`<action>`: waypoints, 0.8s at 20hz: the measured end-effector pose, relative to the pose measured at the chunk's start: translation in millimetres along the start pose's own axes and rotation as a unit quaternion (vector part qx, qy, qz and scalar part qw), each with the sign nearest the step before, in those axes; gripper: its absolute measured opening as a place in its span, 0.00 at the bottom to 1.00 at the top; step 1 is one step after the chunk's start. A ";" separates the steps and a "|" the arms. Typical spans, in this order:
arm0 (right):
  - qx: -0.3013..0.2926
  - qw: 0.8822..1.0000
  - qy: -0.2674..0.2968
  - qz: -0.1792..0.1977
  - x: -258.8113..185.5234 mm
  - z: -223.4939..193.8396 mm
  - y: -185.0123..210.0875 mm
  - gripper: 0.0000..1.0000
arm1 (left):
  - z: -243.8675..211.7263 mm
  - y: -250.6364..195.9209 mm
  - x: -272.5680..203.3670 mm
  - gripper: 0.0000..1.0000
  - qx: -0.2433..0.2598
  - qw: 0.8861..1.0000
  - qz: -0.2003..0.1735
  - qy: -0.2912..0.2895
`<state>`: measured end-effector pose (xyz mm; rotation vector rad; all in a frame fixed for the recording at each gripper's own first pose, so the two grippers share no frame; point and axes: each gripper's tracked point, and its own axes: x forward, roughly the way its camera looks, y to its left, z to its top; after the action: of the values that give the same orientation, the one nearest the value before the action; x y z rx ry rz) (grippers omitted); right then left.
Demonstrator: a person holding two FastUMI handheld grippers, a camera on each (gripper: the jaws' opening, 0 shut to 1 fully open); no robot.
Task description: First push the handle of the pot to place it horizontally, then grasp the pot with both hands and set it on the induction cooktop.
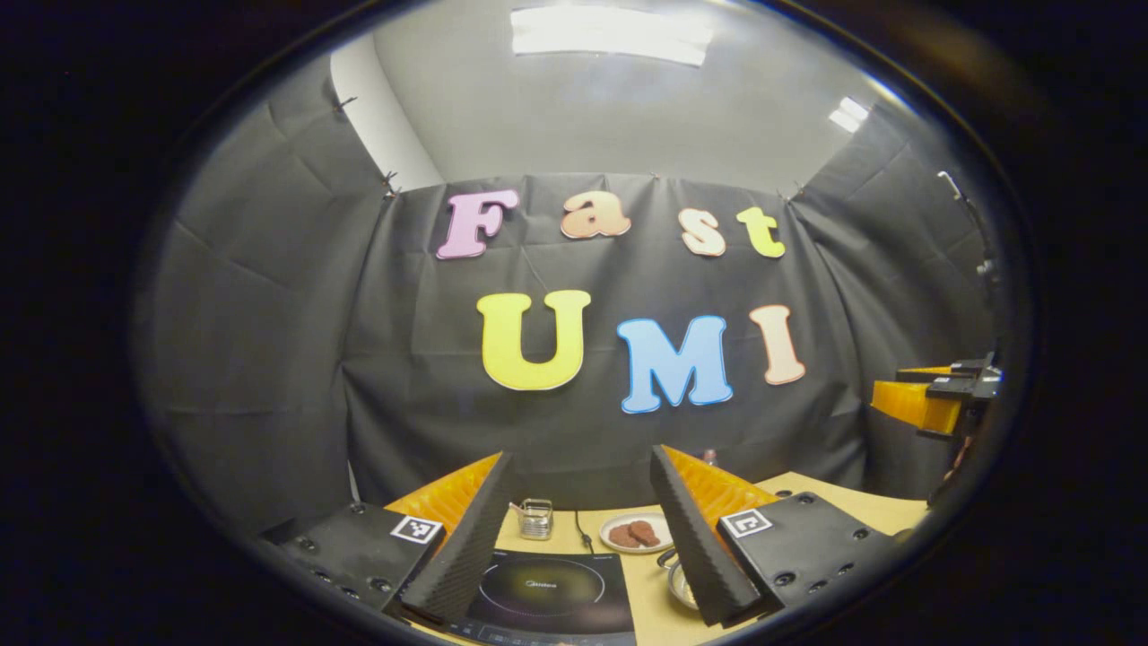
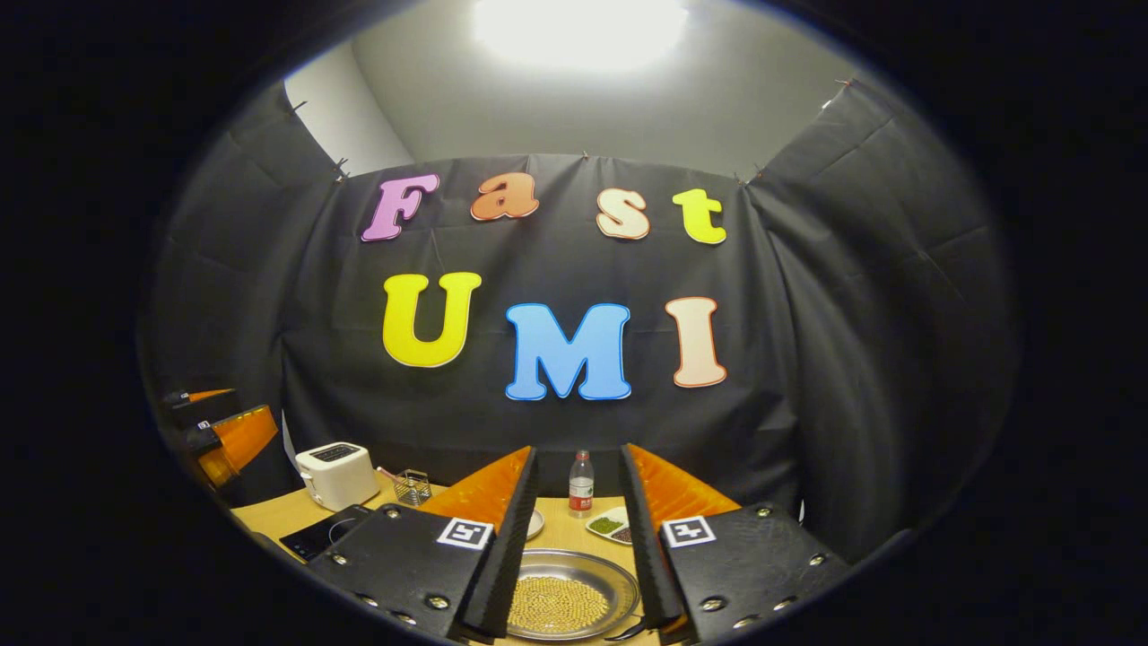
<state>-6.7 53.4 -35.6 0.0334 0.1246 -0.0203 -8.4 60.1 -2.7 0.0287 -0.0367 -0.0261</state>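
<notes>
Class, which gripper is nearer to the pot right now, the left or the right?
Right. The right gripper hangs open just above the pot, which shows between its fingers. The left gripper hangs open above the induction cooktop, with the pot off to its right.

The induction cooktop [image 1: 549, 592] has a glossy, glass-like black top that throws back light. The table [image 1: 861, 507] looks like pale, matt wood. The pot [image 2: 565, 597] is shiny metal, its inside grainy, perhaps with small beads. The toaster [image 2: 336, 474] seems smooth plastic, the small basket [image 1: 535, 518] wire metal, the bottle [image 2: 581, 484] clear plastic.
</notes>
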 end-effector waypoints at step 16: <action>-0.092 0.975 0.142 0.141 -16.3 -119.0 18.7 0.01 | -28.8 8.4 19.3 0.97 -0.017 0.999 0.018 0.028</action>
<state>-37.3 76.5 -151.0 -0.1315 0.4058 0.2818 12.2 68.7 -30.5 -0.0055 0.0185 0.0108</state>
